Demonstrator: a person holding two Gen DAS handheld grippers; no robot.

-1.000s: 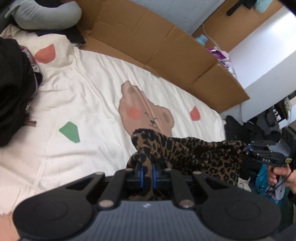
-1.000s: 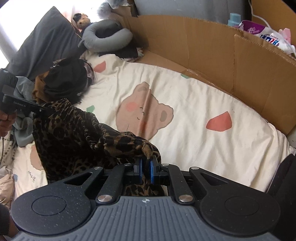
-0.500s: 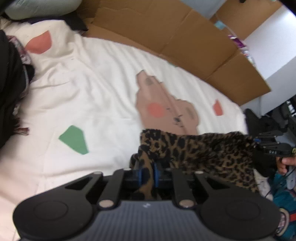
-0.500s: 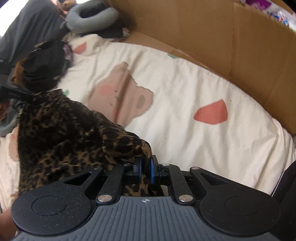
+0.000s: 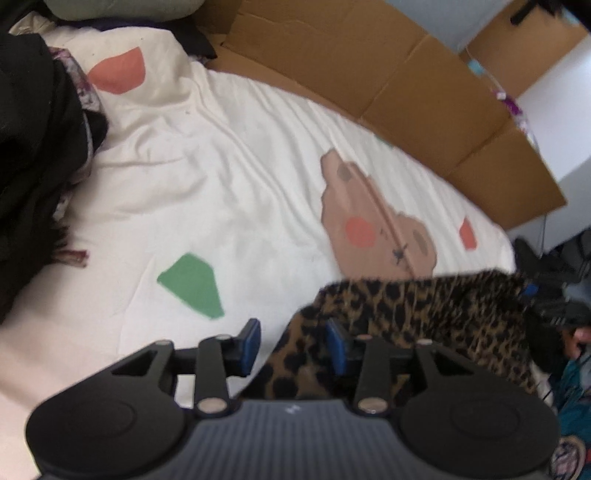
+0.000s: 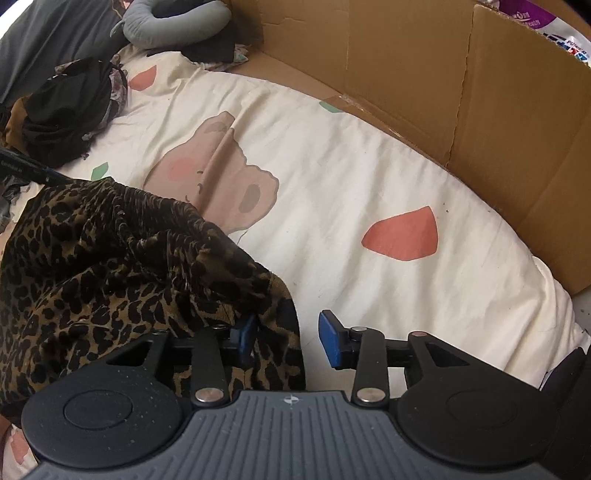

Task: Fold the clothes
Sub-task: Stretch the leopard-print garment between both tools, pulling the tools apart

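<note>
Item: leopard garment [image 6: 96, 266]. Location: near edge of the bed, on the sheet [image 6: 369, 166], spread between the 2 grippers; its far hem lies just short of the bear print [image 6: 221, 173]. Condition: bunched and ridged along the top, not flat.

Left gripper [image 5: 291, 343]: jaws have just been opening and stand part-way apart; a garment corner sits between them against the right pad, the left pad clear of it. No grip.

Right gripper [image 6: 288, 336]: jaws have just been opening, part-way apart; cloth drapes at the left pad, the right pad bare over the sheet. No grip.

Surroundings: dark clothes pile [image 6: 70, 107] far left; cardboard wall [image 6: 443, 85] along the far side; grey pillow [image 6: 173, 18] in the far corner.

Risks, judged:
1. Cloth snags on a pad as the grippers withdraw, dragging the corner and spoiling the lay.
2. Ridges left unsmoothed give a crooked fold.
3. Near edge may slide off the bed, since much of the garment appears to hang there.
4. A regrip could pinch the sheet too.
</note>
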